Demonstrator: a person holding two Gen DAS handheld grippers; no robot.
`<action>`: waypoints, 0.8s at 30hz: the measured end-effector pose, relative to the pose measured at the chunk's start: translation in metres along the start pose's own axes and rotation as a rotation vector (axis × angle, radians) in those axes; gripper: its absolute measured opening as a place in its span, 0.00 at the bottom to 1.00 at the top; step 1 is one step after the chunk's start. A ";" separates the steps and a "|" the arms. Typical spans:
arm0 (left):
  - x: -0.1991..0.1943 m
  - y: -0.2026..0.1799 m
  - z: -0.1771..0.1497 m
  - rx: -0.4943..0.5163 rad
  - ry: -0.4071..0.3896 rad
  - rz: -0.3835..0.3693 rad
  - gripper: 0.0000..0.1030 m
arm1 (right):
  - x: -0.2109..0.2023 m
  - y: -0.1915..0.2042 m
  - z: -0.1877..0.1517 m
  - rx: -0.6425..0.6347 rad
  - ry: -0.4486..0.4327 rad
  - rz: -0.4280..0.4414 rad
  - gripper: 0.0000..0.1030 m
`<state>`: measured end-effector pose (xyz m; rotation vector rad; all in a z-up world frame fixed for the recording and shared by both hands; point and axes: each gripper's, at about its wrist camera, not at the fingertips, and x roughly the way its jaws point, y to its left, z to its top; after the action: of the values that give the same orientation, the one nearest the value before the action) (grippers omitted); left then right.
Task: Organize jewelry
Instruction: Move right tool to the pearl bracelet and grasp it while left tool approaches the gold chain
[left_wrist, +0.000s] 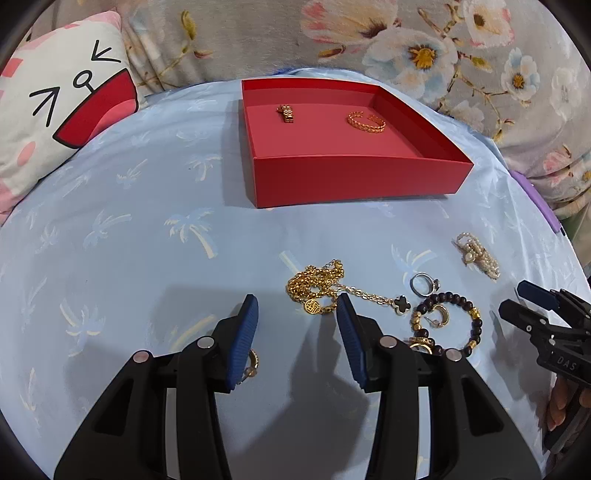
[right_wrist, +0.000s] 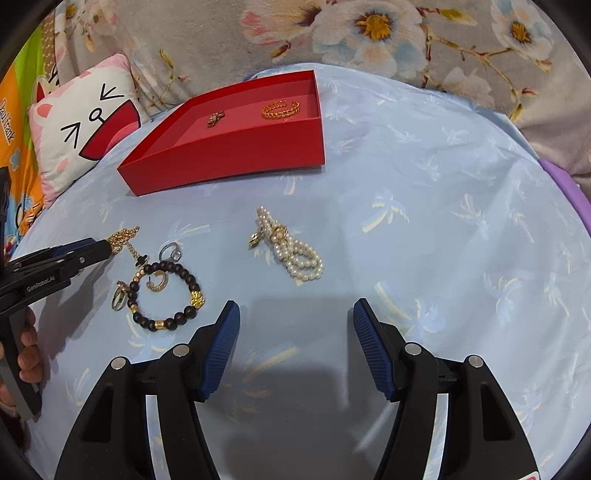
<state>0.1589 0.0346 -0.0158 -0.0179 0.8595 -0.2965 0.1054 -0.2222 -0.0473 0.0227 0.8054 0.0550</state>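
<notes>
A red box (left_wrist: 354, 177) (right_wrist: 229, 155) sits on the blue cloth and holds a gold link piece (left_wrist: 286, 113) and a gold bangle (left_wrist: 366, 121). My left gripper (left_wrist: 297, 306) is open just behind a gold chain necklace (left_wrist: 317, 286) with a black clover charm (left_wrist: 402, 303). To its right lie a silver ring (left_wrist: 424, 284), a dark bead bracelet (left_wrist: 447, 321) (right_wrist: 164, 291) around a gold hoop earring (left_wrist: 441, 315), and a pearl bracelet (left_wrist: 476, 254) (right_wrist: 291, 245). A small gold earring (left_wrist: 253, 363) lies by the left finger. My right gripper (right_wrist: 295, 314) is open and empty, near the pearls.
A cat-face pillow (left_wrist: 55, 103) lies at the back left. A floral blanket (left_wrist: 406, 40) runs along the back. A purple edge (left_wrist: 539, 199) shows at the right. The right gripper shows in the left wrist view (left_wrist: 517, 299), beside the bead bracelet.
</notes>
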 end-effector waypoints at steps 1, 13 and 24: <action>-0.001 0.001 0.000 -0.006 -0.002 -0.005 0.42 | 0.000 0.000 0.003 -0.005 -0.004 -0.007 0.61; -0.001 0.004 0.000 -0.027 -0.002 -0.027 0.42 | 0.032 0.004 0.038 -0.028 0.019 0.011 0.46; 0.000 0.002 0.000 -0.016 -0.001 -0.025 0.46 | 0.033 0.000 0.036 0.004 0.007 0.027 0.18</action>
<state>0.1590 0.0363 -0.0157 -0.0436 0.8609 -0.3126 0.1541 -0.2203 -0.0462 0.0375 0.8126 0.0785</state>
